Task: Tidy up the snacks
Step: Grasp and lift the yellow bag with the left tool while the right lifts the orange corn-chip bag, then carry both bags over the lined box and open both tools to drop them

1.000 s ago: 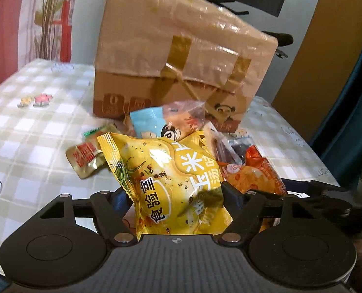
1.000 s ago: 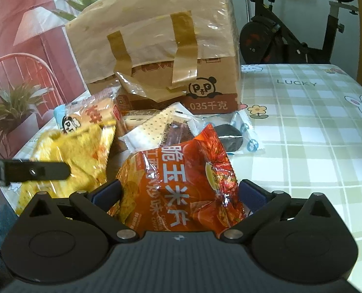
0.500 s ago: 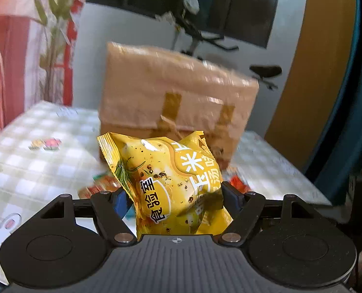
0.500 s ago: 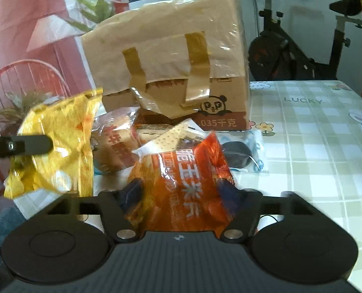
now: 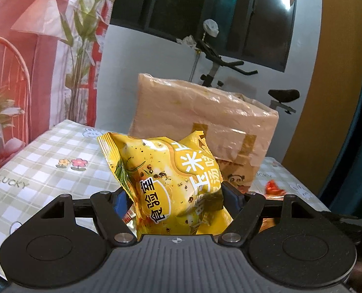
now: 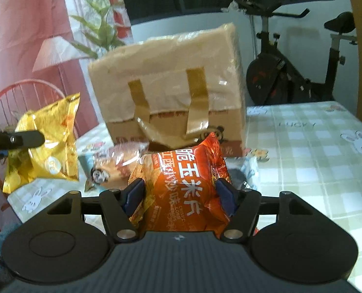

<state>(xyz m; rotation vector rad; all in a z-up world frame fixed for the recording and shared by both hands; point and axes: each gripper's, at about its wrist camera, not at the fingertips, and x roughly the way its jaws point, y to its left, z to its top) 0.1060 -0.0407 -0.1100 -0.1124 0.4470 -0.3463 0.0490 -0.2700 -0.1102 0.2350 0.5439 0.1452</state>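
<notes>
Left gripper [image 5: 174,196]: pointed forward and slightly downward over the table [image 5: 46,168], clamped on one yellow bag [image 5: 166,183], which is pinched between both blue pads and stands clear of the tablecloth. The right wrist view confirms it: the same bag hangs in the air at the left, held by the black finger, with the table below it.

Right gripper [image 6: 181,195]: likewise pointed forward and slightly downward, closed on one orange bag [image 6: 185,185]. Its jaws have just been closing, and the bag sits squeezed between the two pads, crumpled at the sides. Whether its lower edge is off the table cannot be told; the gripper body hides it.

Container: one cardboard box [image 6: 171,90], wrapped in clear film with two brown tape strips down the front, standing on the table behind both bags. The front and top appear covered; contents are not visible.

Loose items on the table, right wrist view: one clear packet [image 6: 117,166] with a cartoon face, lying just left of the orange bag, and one dark item in clear wrap [image 6: 242,175] to its right, mostly hidden. The left wrist view shows a red scrap [image 5: 273,186] beside the box.

Count: two grippers, two held bags, one box.

Background: one exercise bike [image 6: 290,73] behind the table.
</notes>
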